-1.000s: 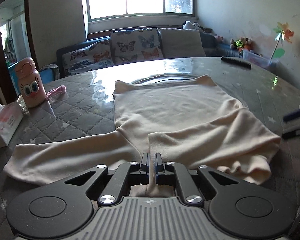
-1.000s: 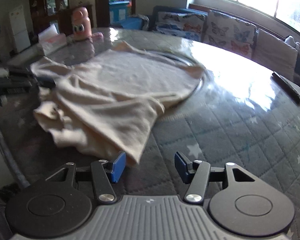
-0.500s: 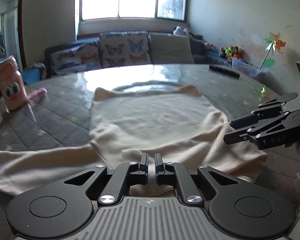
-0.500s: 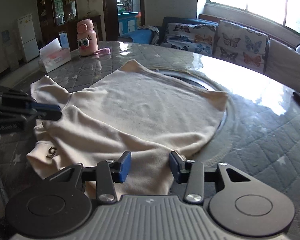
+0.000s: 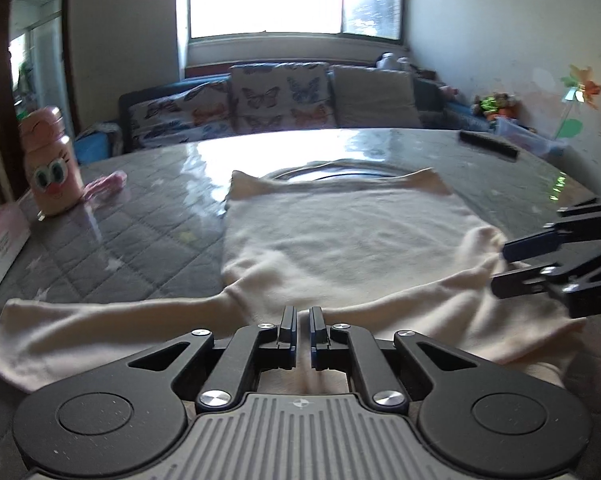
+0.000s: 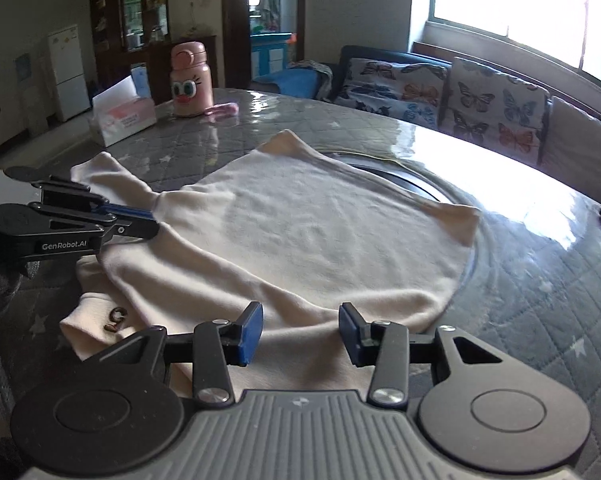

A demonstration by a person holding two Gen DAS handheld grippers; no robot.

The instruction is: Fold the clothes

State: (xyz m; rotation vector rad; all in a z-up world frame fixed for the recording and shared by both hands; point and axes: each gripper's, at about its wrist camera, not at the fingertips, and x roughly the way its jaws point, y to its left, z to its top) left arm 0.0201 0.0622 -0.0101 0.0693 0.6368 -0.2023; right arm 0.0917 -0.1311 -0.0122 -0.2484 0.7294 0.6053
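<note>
Two grippers work a cream sweater (image 6: 308, 240) spread flat on the round quilted table (image 6: 540, 280), its far sleeve stretched out toward the pink bottle (image 5: 52, 168). The left gripper (image 5: 303, 320) is clenched, fingers nearly touching, with a thin fold of the garment's near edge apparently pinched between them. The right gripper (image 6: 300, 330) hangs released, jaws wide over the near sleeve. The fold looks barely begun; next the right one likely needs to close on that sleeve and carry it across the body

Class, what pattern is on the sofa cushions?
Butterflies on the sofa cushions, clearest in the right wrist view.
</note>
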